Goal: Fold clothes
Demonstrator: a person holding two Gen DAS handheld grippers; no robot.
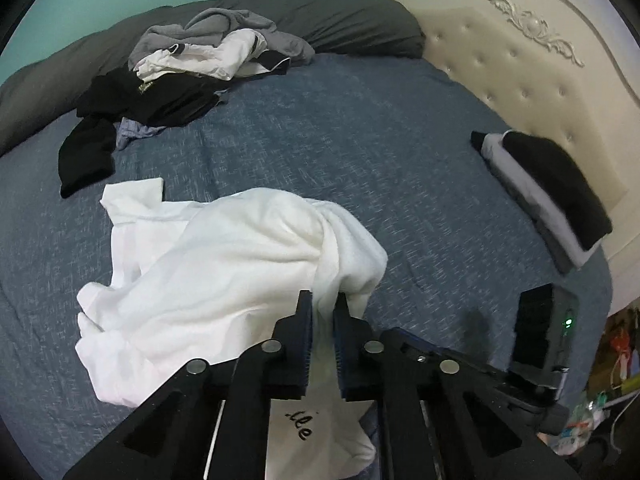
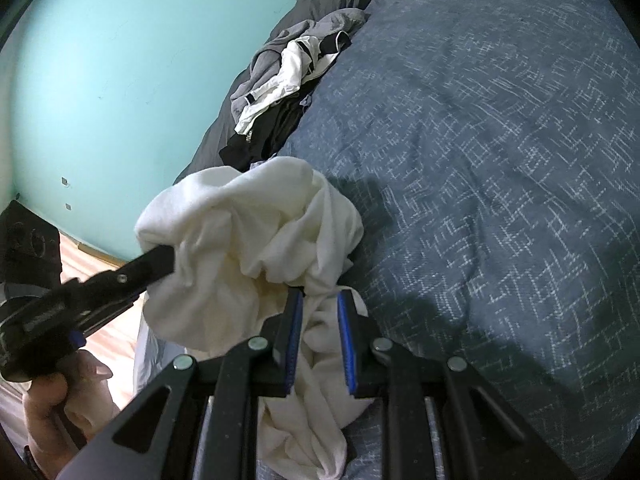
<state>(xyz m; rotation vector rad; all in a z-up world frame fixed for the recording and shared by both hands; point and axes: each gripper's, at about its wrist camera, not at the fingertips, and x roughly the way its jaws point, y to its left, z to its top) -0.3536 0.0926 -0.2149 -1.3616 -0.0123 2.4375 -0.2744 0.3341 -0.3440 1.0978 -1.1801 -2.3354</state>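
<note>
A: Left tool (image 1: 323, 300)?
B: Mine's clamped on the white shirt (image 1: 224, 264), a bunched fold pinched between the pads near the tips. More of the cloth hangs down between the arms, with some black lettering on it.

A: Right tool (image 2: 318, 296)?
B: Also gripping the same white shirt (image 2: 248, 240). Fabric is wedged between the blue-edged pads and drapes below them.

A: Can you see each tool from the other camera?
B: Yes. In the right wrist view my left tool (image 2: 160, 258) comes in from the left with its tip buried in the cloth, and my hand (image 2: 60, 404) wraps its handle. In the left wrist view the right tool's body (image 1: 540, 336) sits at the lower right, green light on.

A: Where's the shirt?
B: Crumpled on the blue bedspread (image 1: 360, 140), near edge of the bed, partly lifted by both tools.

A: Anything else?
B: Unfolded clothes pile (image 1: 192, 64), grey, white and black, at the far side by the dark grey duvet (image 1: 340, 20). Folded stack (image 1: 548, 196), black on top, next to the cream headboard (image 1: 520, 60). Teal wall (image 2: 120, 80) behind.
</note>
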